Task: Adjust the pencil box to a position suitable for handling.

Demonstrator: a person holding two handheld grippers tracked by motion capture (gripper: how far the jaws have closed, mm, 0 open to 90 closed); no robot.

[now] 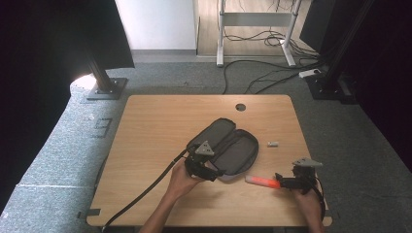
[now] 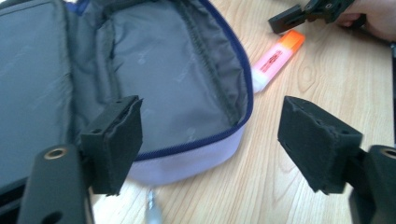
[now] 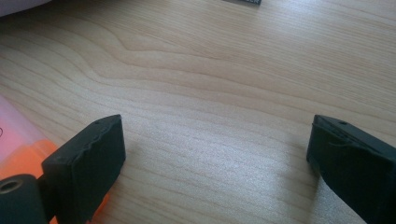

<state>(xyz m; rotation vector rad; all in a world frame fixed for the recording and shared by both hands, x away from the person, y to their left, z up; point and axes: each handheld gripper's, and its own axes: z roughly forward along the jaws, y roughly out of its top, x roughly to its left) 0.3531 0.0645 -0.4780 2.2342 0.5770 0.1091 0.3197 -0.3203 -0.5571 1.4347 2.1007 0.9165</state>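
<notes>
So far the case (image 1: 228,148) lies unzipped and empty on the surface (image 1: 160,126). The highlighter (image 1: 262,182) rests just beside it, not yet packed. The left hand-held gripper (image 2: 210,135) gapes wide over the case's edge; the right hand-held gripper (image 3: 215,154) gapes wide, holding nothing.

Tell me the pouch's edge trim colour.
Dark blue piping on the pouch; left gripper view shows it best.
</notes>
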